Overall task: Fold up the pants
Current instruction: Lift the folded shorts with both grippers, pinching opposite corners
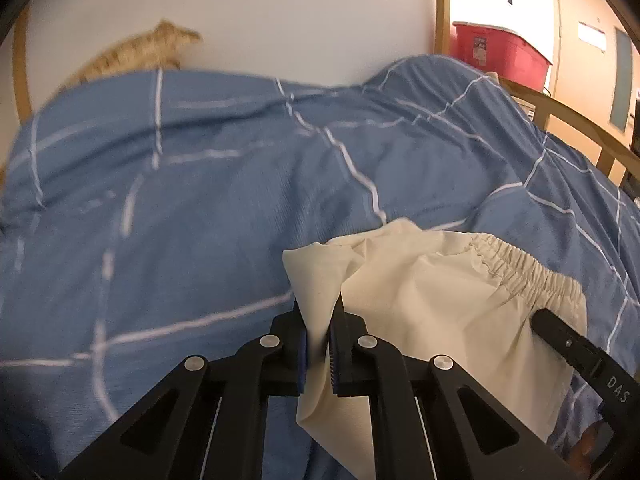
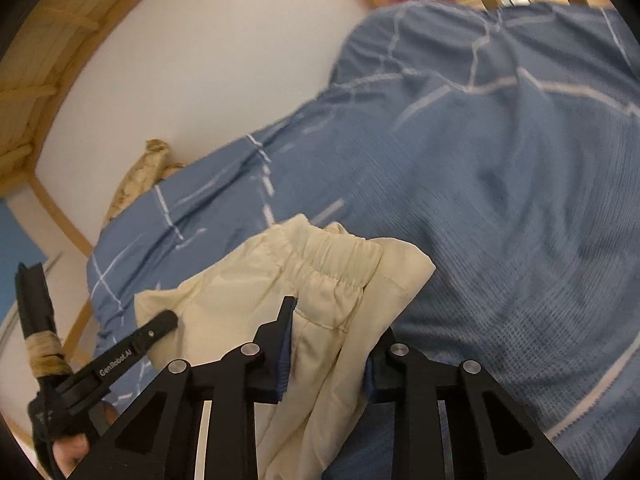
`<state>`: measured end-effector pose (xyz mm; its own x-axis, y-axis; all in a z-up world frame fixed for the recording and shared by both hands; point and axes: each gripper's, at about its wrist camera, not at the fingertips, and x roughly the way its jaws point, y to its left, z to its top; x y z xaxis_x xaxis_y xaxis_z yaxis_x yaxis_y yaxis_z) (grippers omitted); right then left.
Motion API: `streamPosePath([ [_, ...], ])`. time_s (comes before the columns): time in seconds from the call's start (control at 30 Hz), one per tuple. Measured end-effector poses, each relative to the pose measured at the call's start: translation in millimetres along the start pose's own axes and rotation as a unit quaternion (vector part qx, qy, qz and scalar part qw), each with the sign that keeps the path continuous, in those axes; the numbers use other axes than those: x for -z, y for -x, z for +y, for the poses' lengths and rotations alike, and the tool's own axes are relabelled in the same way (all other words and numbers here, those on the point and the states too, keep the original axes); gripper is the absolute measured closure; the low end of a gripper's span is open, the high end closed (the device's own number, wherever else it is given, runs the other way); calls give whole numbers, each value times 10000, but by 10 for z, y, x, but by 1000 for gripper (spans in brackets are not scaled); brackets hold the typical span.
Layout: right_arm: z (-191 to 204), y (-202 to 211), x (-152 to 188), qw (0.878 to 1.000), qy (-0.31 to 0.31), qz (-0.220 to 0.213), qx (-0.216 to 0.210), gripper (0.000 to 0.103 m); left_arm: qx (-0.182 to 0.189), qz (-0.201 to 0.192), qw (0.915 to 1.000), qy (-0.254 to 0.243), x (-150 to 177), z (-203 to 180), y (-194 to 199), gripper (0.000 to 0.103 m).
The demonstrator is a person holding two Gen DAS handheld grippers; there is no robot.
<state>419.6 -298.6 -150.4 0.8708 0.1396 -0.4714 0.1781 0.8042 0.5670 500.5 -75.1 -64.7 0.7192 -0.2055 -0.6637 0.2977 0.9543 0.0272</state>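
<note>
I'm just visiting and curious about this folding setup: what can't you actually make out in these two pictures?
- Legs of the cream elastic-waist pants: left wrist view, cut off by the bottom edge behind the left gripper.
- Right gripper: right wrist view, cloth covers its far finger, so the grip is unclear.
- Blue checked bedcover: motion-blurred.
- Red plastic bin: label too small to read.

Cream pants (image 1: 432, 300) — blue, white-checked duvet (image 1: 180, 200) — red bin (image 1: 496, 48).

Bed (image 1: 532, 96) with wooden frame, against white wall. Rumpled blue duvet (image 1: 200, 200) with white grid lines covers it. Cream pants (image 1: 440, 300) bunched over duvet, elastic waistband showing. Tan striped fabric (image 1: 136, 54) at far edge by wall.
</note>
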Motion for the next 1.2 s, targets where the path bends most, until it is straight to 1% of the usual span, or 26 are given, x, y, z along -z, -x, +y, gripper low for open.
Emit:
streamPosePath([
  [0.17, 273, 315, -28, 9985, 282, -260, -383, 75, -236, -262, 9993, -102, -47, 80, 565, 94],
  [0.3, 518, 523, 14, 9957, 398, -213, -813, 75, -449, -362, 9983, -86, -25, 256, 1098, 94],
  [0.43, 888, 799, 121, 9918, 728, -138, -1046, 75, -638, -374, 9972, -85, 68, 424, 1514, 94],
  [0.47, 949, 854, 149, 9909, 781, -119, -1090, 75, -702, -394, 9967, -52, 109, 498, 1660, 94],
  [0.6, 1449, 1216, 270, 9843, 1179, -109, -1306, 75, -838, -541, 9949, 155, 224, 788, 2170, 94],
  [0.67, 1637, 1370, 325, 9814, 1273, -98, -1431, 75, -932, -628, 9935, 208, 279, 946, 2437, 94],
  [0.73, 1918, 1564, 401, 9770, 1369, -88, -1631, 75, -1078, -720, 9913, 233, 332, 1175, 2751, 94],
  [0.8, 2127, 1668, 479, 9745, 1421, -77, -1735, 75, -1184, -741, 9899, 239, 348, 1373, 2958, 94],
  [0.83, 2305, 1731, 533, 9723, 1464, -57, -1823, 75, -1269, -739, 9889, 242, 357, 1505, 3069, 94],
  [0.93, 2666, 1827, 678, 9669, 1586, -62, -2000, 75, -1500, -705, 9861, 149, 383, 1851, 3267, 94],
  [1.03, 3097, 1869, 894, 9614, 1774, -34, -2102, 75, -1724, -624, 9830, 56, 406, 2164, 3333, 94],
  [1.2, 3627, 1641, 1207, 9577, 1927, 180, -2132, 75, -1997, -499, 9786, -65, 433, 2746, 3284, 94],
])
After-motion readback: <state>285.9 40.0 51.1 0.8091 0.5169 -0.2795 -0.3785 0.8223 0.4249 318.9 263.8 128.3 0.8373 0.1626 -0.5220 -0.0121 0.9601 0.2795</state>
